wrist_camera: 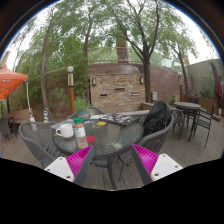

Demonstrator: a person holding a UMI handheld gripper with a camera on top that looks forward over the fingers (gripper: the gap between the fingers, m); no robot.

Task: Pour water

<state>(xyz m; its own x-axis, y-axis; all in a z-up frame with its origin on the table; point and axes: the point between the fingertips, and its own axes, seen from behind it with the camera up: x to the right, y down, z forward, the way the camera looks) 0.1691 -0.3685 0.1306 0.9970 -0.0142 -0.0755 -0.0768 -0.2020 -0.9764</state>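
A round glass patio table (pixel 110 137) stands just beyond my gripper (pixel 105 160). Near its left side a white mug (pixel 65 130) sits beside a clear bottle with a red cap (pixel 80 134). A small red item (pixel 91 139) lies next to the bottle. My magenta pads (pixel 62 160) are wide apart with nothing between them; only the table's edge and legs show through the gap. The gripper hangs short of the table, lower than the mug and bottle.
Metal mesh chairs (pixel 38 143) ring the table; a dark bag (pixel 157 117) rests on the right chair. Papers (pixel 122 118) lie at the table's far side. A second table with chairs (pixel 189 108) stands at the right. A brick outdoor fireplace (pixel 117 88) and trees lie beyond, on a wooden deck.
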